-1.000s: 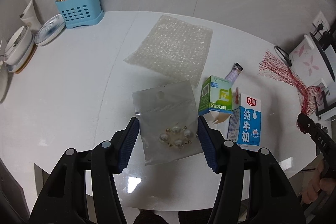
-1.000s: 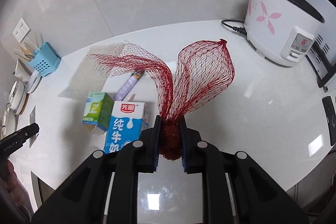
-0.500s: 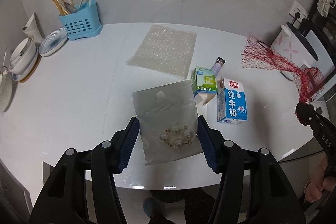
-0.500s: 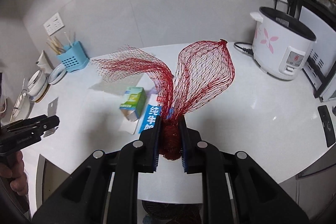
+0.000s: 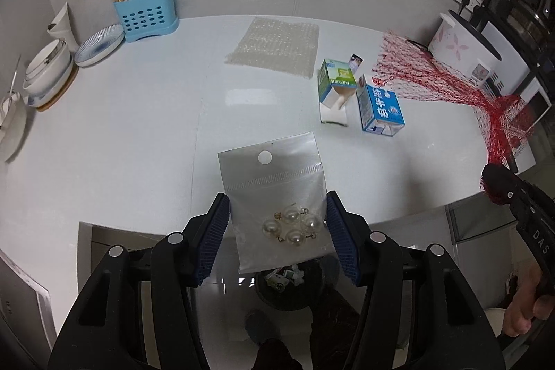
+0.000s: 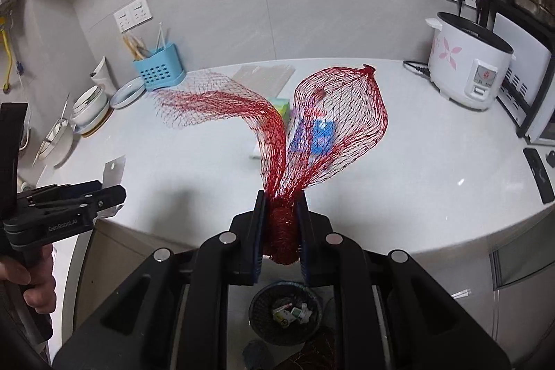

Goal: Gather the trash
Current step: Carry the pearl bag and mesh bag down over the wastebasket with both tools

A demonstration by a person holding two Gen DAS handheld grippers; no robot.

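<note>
My left gripper is shut on a clear plastic bag with several pearl beads, held past the counter's front edge above a black trash bin. My right gripper is shut on the bunched end of a red mesh net, also held above the bin. On the white counter lie a bubble wrap sheet, a green carton, a blue milk carton and a small purple wrapper.
A blue utensil holder, plates and bowls stand at the back left. A white rice cooker stands at the back right. A black phone lies at the counter's right edge. The bin holds some scraps.
Both grippers have pulled back from the counter with their loads, off its front edge, so the trash bin on the floor now shows below them.
</note>
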